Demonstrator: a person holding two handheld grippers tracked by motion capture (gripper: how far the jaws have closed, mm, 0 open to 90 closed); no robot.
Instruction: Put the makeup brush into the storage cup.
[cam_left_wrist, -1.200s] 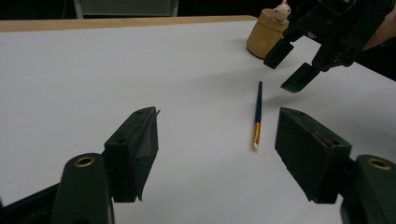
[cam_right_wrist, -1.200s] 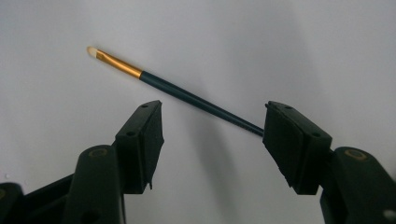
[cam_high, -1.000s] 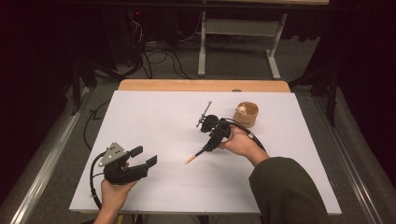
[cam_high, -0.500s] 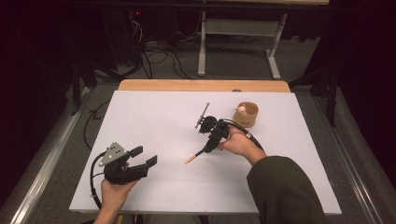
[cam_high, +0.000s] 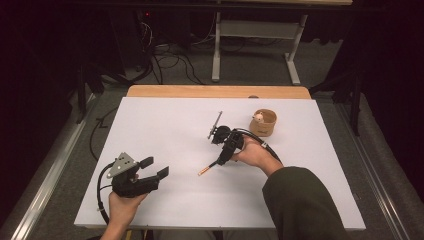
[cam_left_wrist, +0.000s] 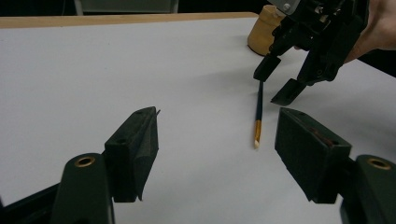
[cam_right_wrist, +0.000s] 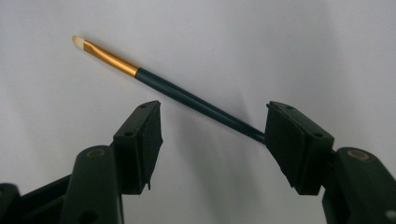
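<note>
Near the front-left corner of the white-topped desk (cam_high: 165, 125), the left gripper (cam_high: 155, 168) hovers idle in the person's hand, its two black jaws spread wide with nothing between them; in its own view those jaws frame bare desk and, farther off, the brush and the other gripper. Moving right, toward the middle of the desk and a little nearer its front edge than its back, lies the slim paintbrush with a dark blue handle, a gold ferrule and a pale tip (cam_high: 209, 167), flat on the surface, tip pointing toward the front-left. The right gripper (cam_right_wrist: 212, 133) is lowered over the handle end, jaws spread, one on each side of the handle; the right-hand jaw looks to be just at or touching the handle, the other stands apart from it. Behind this gripper a thin dark stick-like thing (cam_high: 216, 122) lies on the desk, too small to identify. Farther right, toward the back-right corner, stands a small round tan cup (cam_high: 263, 123) with something pale inside. The step in hand appears to be grasping the brush. The next move calls for closing the jaws squarely across the handle, then lifting level, perhaps toward the cup.
</note>
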